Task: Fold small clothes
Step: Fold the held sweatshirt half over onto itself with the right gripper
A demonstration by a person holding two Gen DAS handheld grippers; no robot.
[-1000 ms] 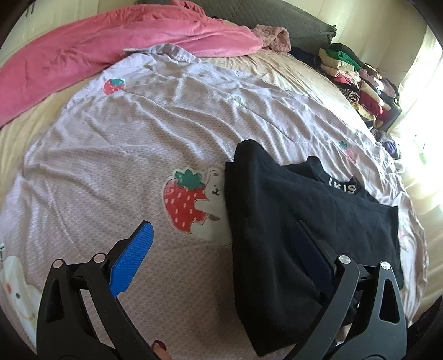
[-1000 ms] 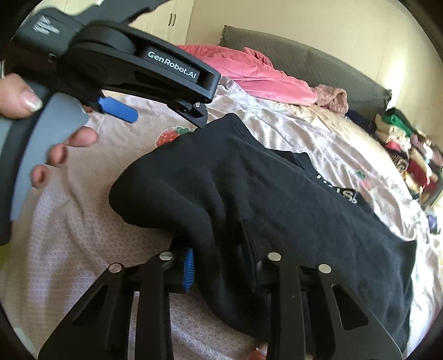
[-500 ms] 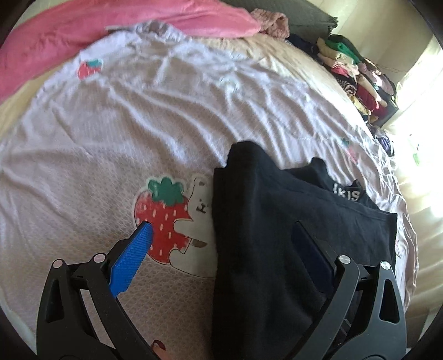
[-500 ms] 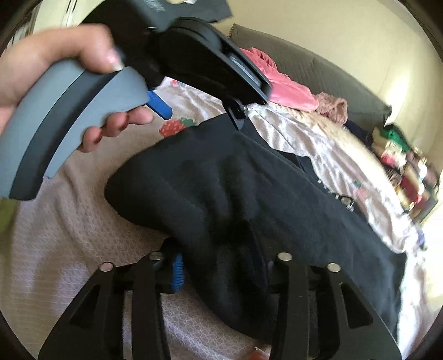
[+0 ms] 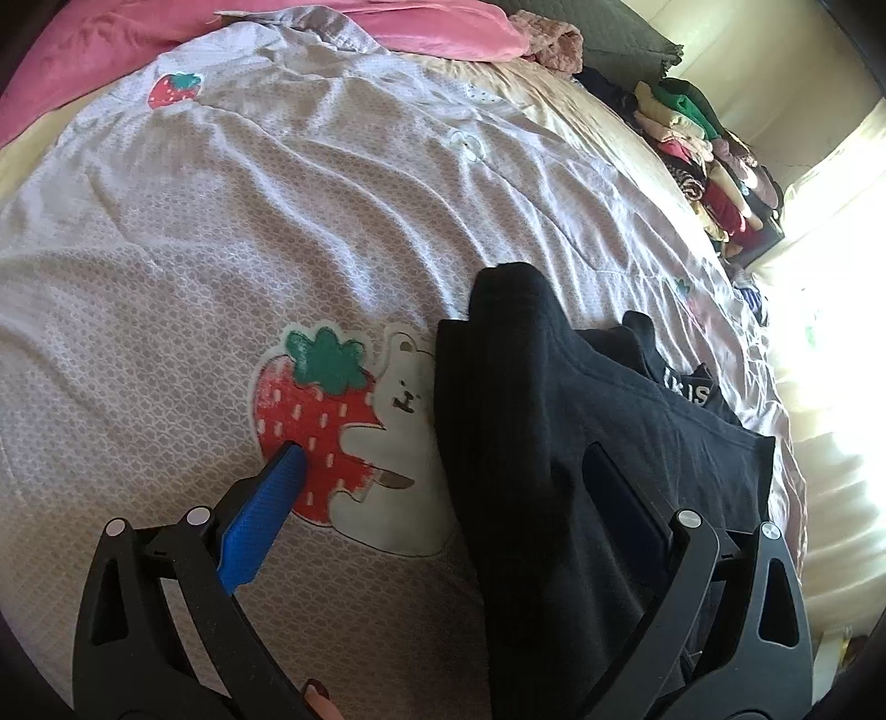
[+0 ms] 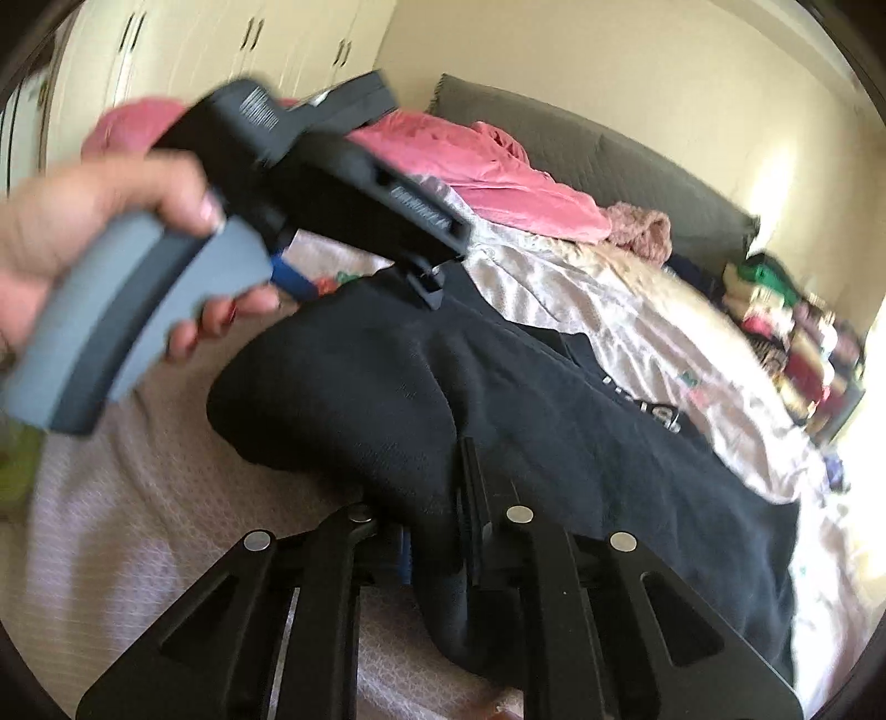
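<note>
My right gripper clamps the black garment; left gripper, jaws apart, may snag the fold between them.

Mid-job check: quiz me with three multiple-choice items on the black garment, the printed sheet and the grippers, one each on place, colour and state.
1. Where does the strawberry-and-bear print on the pale lilac bedsheet lie, seen from the left wrist?
A. left of the black folded garment
B. under the pink blanket
C. on the grey headboard

2. What colour are the pads of the left gripper?
A. red
B. blue
C. white

3. What is the right gripper doing?
A. open above the sheet
B. shut on nothing
C. shut on the garment's edge

Key: 1 A, the print sits beside the garment's left edge. 2 B, the left pad is plainly blue. 3 C, black cloth runs between its closed fingers.
</note>
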